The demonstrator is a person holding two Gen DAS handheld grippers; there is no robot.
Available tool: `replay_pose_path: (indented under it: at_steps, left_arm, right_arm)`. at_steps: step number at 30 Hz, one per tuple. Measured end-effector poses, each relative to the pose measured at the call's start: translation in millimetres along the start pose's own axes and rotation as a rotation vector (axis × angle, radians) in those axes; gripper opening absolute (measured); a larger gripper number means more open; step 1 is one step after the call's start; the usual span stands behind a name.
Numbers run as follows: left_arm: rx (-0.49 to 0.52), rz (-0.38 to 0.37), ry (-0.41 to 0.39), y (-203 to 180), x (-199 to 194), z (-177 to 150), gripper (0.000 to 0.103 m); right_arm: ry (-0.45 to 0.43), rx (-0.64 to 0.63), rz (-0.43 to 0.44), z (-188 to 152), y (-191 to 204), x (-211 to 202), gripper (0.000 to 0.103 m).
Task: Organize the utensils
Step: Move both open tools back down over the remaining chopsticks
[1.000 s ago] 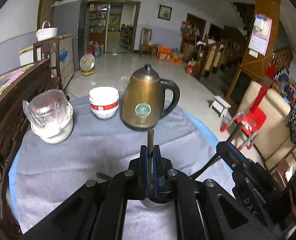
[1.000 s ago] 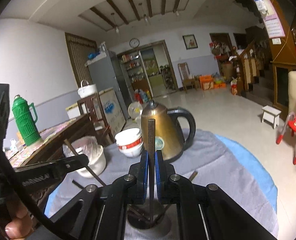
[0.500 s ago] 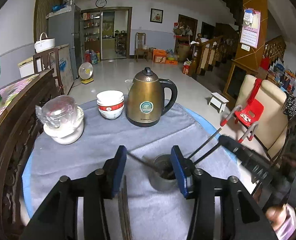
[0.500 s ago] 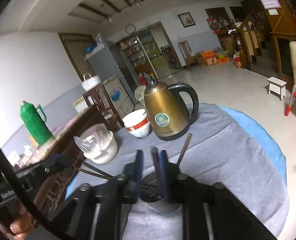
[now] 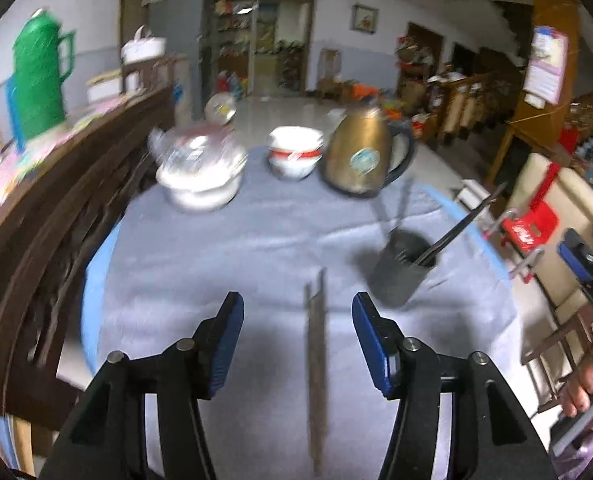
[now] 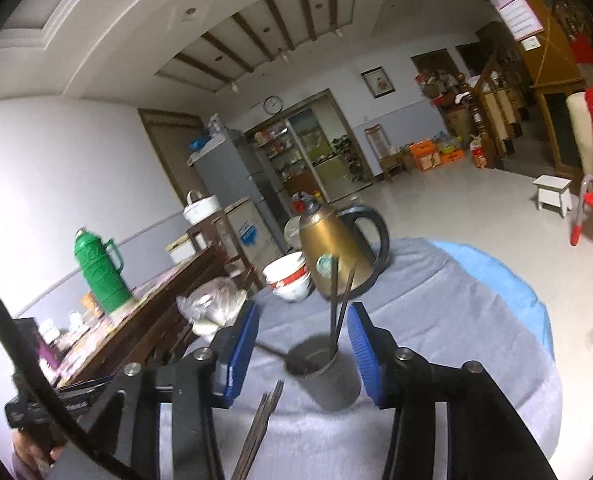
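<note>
1. 2 dark chopsticks (image 5: 316, 364) lie side by side on the grey-clothed tabletop (image 5: 216, 248), running from 12 to 6 o'clock in the left wrist view, between the jaws of the left gripper (image 5: 296, 344) but untouched by them.
2. They look thin, stiff, light and smooth, so they will likely roll or scissor apart if pinched off-centre. I would take both together near the middle, jaws across their length, pressing down into the cloth for purchase.
3. The left jaws are spread and opening, with only the lying pair in the gap.
4. The right gripper (image 6: 302, 350) is also opening; its jaws stand either side of the dark cup (image 6: 328, 376) in the right wrist view, gripping nothing.
5. The cup stands upright at 1 o'clock from the lying pair. It holds several chopsticks (image 6: 338, 300) that lean out over its rim. It looks light enough to tip if a stick levers against the wall.
6. Farther back stand a brass-coloured kettle (image 5: 360, 156), stacked white bowls (image 5: 294, 152) with a red band, and a white bowl covered in plastic film (image 5: 200, 172), contents unclear.
</note>
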State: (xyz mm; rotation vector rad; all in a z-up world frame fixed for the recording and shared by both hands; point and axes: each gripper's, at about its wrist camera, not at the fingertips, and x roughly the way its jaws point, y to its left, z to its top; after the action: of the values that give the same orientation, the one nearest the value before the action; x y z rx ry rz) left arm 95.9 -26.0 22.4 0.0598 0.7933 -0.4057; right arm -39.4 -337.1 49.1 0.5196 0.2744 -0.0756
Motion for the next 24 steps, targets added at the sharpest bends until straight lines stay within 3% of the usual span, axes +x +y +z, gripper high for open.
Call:
replay_pose_path:
  at_steps: [4,12,16,24]
  left_arm:
    - [-0.02,0.082,0.078,14.9,20.6,-31.5,0.057]
    - [-0.035,0.079,0.23,17.6,55.8,-82.4,0.057]
    - [-0.028,0.07,0.258,18.1,63.6,-96.0,0.057]
    - [-0.085,0.067,0.272,38.8,63.8,-106.2,0.057]
  right_arm:
    - [0.083,-0.009,0.02,-31.5,3.7,10.6,0.044]
    - [0.318,0.012,0.051,-99.1,10.3,57.8,0.039]
    - [0.487,0.004,0.062,-127.7,17.5,90.4,0.036]
    - [0.69,-0.043,0.076,-169.3,48.3,148.7,0.028]
